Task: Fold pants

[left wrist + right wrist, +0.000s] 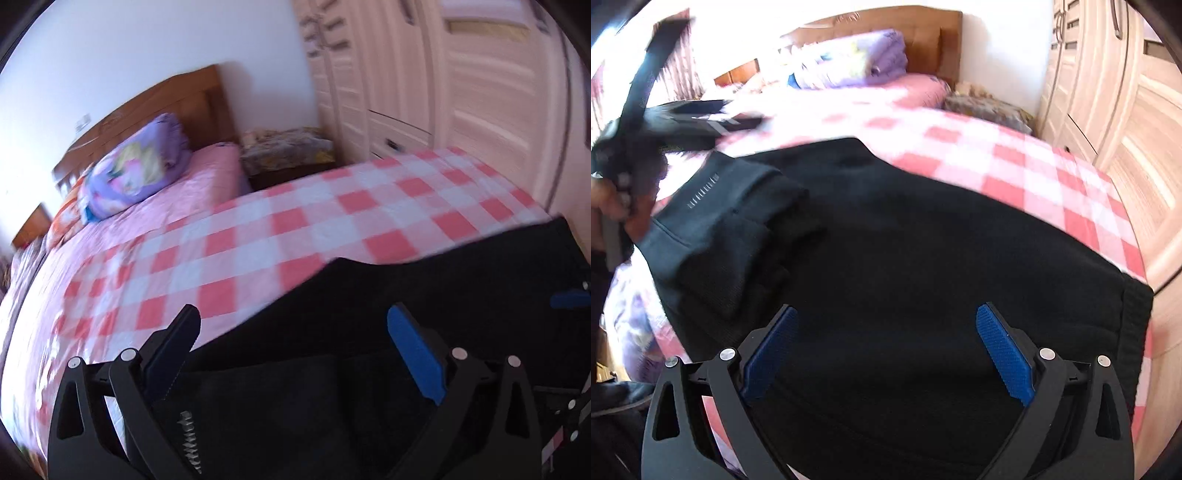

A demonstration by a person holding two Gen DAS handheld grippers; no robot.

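— Where are the black knit pants [923, 236]?

— Spread on the pink-and-white checked bed cover [1034, 166], one end already doubled over at my left so the stack stays compact, I think.

— And your tools?

— My right hand-held gripper [886, 343] hovers over the cloth, jaws wide, holding nothing. My left hand-held gripper [295, 343] is equally wide at the fabric's edge.

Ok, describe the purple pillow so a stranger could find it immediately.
Start at the wooden headboard at the far end of the bed. The purple pillow lies just in front of it on the pink sheet, the only lilac, cartoon-printed bundle there.
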